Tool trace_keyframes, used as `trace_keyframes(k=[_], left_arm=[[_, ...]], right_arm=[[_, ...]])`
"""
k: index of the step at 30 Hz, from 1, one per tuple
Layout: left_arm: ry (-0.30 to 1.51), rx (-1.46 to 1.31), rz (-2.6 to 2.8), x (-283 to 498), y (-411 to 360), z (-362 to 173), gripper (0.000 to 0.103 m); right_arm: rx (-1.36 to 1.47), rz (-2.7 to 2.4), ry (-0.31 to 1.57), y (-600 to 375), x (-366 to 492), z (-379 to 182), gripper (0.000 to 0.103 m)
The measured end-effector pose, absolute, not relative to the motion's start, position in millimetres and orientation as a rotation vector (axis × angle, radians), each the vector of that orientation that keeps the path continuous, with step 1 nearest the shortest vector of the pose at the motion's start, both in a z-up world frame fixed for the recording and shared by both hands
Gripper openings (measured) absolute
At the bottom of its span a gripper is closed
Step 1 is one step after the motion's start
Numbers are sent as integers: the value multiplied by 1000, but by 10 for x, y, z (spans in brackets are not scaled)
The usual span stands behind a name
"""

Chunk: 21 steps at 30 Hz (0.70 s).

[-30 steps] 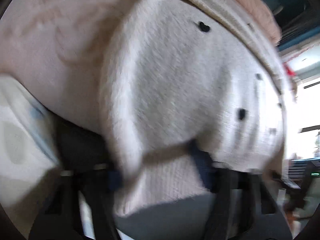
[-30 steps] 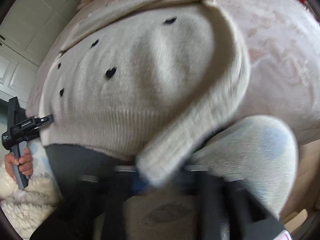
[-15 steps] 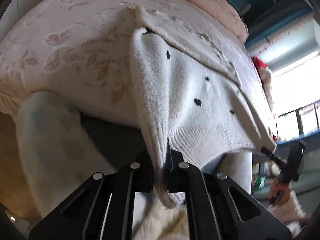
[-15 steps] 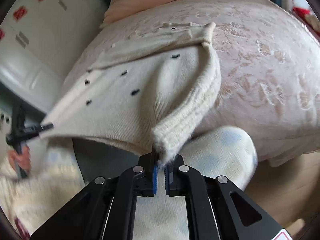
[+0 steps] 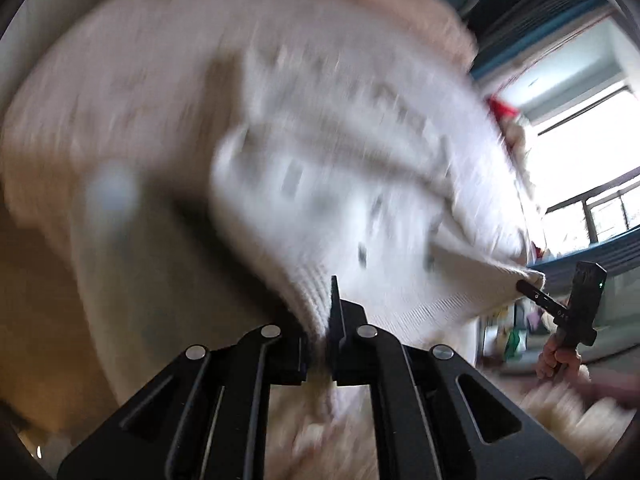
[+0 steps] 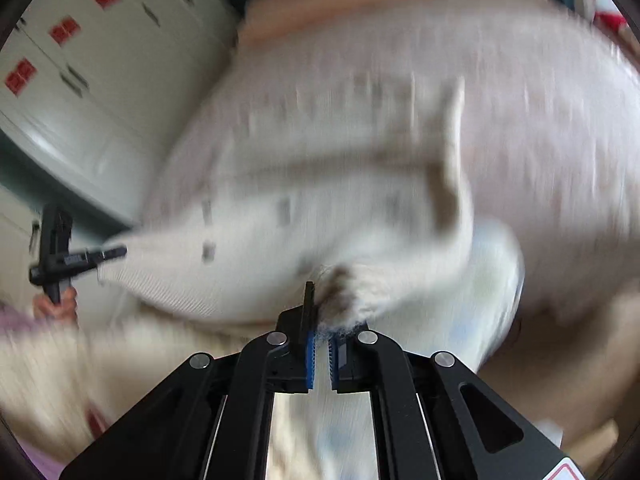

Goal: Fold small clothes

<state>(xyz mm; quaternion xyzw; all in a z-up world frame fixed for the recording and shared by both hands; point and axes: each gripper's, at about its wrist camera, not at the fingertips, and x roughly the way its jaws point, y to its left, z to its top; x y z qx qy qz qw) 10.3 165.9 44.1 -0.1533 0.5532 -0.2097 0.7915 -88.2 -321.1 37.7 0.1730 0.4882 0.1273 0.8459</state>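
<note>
A small cream knitted sweater [image 5: 360, 200] with dark dots hangs stretched between both grippers above a pink flowered bed [image 5: 120, 80]. My left gripper [image 5: 320, 332] is shut on one bottom corner of its ribbed hem. My right gripper [image 6: 322, 336] is shut on the other corner of the sweater [image 6: 300, 216]. Each gripper shows in the other's view, the right one [image 5: 532, 292] at the right, the left one [image 6: 112, 254] at the left, both pinching the hem. Both views are blurred by motion.
A peach pillow [image 6: 360, 4] lies at the bed's far end. White cabinets with red stickers [image 6: 80, 40] stand left of the bed. A bright window [image 5: 592, 128] is on the other side. A fluffy white fabric [image 6: 60, 380] lies below.
Both grippers have pulled back and up with the hem corners. The sweater has lifted further off the bed and hangs more taut between them.
</note>
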Motion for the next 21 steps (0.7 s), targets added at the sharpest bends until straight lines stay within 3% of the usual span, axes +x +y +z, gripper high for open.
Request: trace_keyframes(k=[3,6,14,15,16,17,18,19,21], left_arm=[[1081,-330,-437,746,1529,597,6],[1009,-302,-393,1320,1370,542,6],[1146,-331,-168,2532,1137,-638,16],[1145,-335,-159,2553,1113,-684,21],[1139,-346,-160,2571,1099,-722,27],[1130,-361,-166,2545,1131,-736,31],[1107,-382,-180,2522,1170,-711,47],[1080,-380,-166,2461,1212,-664,72],[954,-340,-135,2349,1289,-514,85]], right_arm=[[392,240,868,-3477,-204,624,4],[425,214,804,-3594,452,518,4],[590,38,922,-3760,1576,-753,13],[601,33,908,-3777,1576,-769,18],[614,29,883,-3805,1552,-762,36],[623,8,845,-3851,1480,-704,46],[619,-19,807,-3905,1425,-644,62],[602,-34,778,-3933,1375,-590,65],[563,-37,769,-3938,1330,-530,66]])
